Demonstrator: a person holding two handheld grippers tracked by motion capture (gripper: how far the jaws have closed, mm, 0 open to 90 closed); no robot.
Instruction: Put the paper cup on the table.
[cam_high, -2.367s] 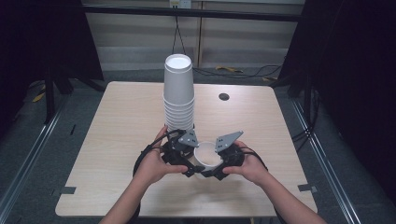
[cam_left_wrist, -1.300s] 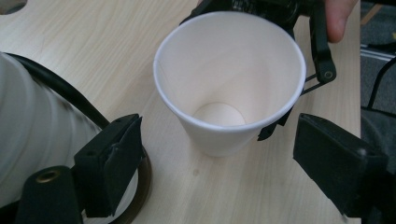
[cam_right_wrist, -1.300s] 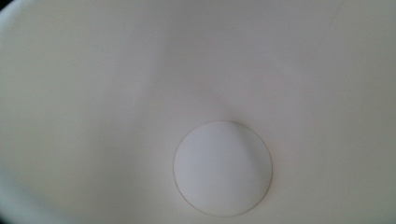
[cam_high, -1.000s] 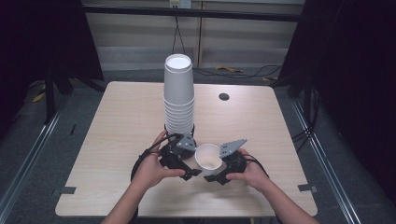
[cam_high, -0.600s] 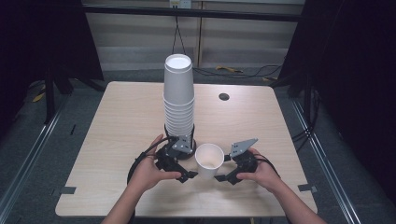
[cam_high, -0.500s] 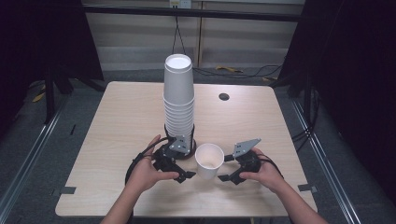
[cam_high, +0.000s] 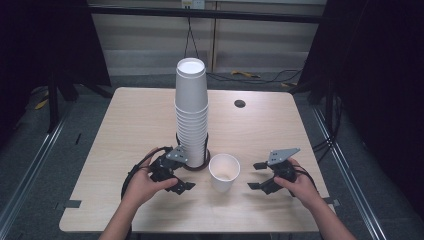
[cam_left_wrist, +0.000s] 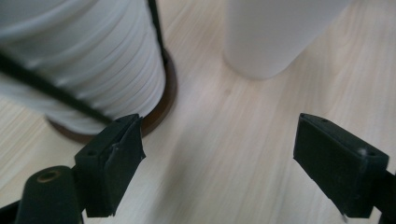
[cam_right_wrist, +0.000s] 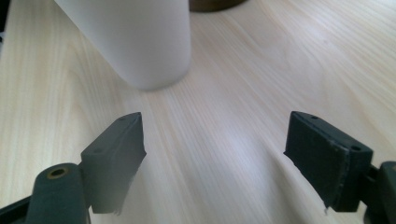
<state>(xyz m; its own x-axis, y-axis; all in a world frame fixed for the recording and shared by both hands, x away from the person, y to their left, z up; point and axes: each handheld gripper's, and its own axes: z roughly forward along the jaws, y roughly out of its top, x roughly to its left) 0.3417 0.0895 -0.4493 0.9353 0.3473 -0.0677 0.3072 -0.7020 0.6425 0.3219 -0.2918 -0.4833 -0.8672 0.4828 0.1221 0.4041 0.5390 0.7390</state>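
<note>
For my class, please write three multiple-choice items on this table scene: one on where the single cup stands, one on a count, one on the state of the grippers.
1. Where does the single cup stand?
A. on top of the stack
B. on the table beside the foot of the stack, between the two grippers
C. at the far edge by the dark round spot

2. How many cups stand apart from the tall stack of cups?
A. one
B. two
C. three

3. What is the state of the left gripper and the right gripper?
A. both shut on the cup
B. one holds the stack
C. both open, nothing between the jaws

Answers: 1 B, the high view shows it upright on the table near the stack's dark base ring. 2 A, a lone white cup stands apart. 3 C, each gripper view shows bare wood between its jaws.
</note>
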